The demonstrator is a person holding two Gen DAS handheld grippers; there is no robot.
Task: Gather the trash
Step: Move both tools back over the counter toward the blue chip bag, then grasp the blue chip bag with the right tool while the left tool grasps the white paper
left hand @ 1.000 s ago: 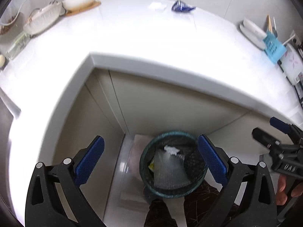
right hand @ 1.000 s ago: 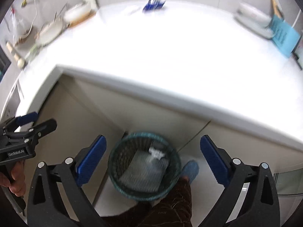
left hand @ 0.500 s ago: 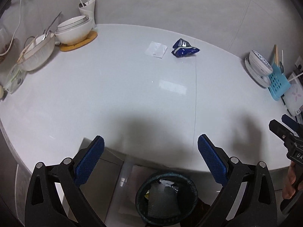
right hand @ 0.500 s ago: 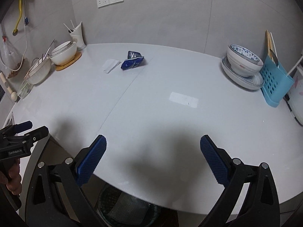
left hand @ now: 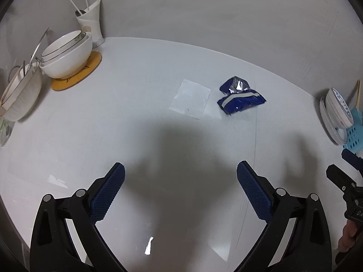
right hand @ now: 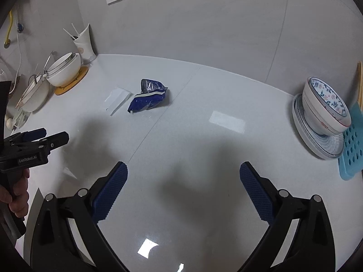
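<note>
Looking across the white counter (left hand: pixel 113 124), the biggest thing we see, we find it running from under both pairs of jaws out to the grey wall (right hand: pixel 204 22). Our left gripper (left hand: pixel 180 187) hangs over it with its jaws spread wide and nothing between them; our right gripper (right hand: pixel 183 185) is the same, wide apart and empty.

Far off to the left of the left jaws sits a stack of white bowls (left hand: pixel 68 55) on a round yellow mat (left hand: pixel 79 72), with a white cup (left hand: pixel 90 26) of straws behind it. Off to the right of the right jaws a flowered bowl (right hand: pixel 326 106) leans on a plate (right hand: pixel 317 140), touching a blue rack (right hand: pixel 351 149).

Well ahead of both sets of jaws lies the trash. A flat clear plastic sheet (left hand: pixel 191 98) rests on the counter, and just beside it, to its right, lies a crumpled blue wrapper (left hand: pixel 240 98). From the right wrist the wrapper (right hand: pixel 148 98) sits ahead and left of the jaws, the sheet (right hand: pixel 116 99) just beyond it.
</note>
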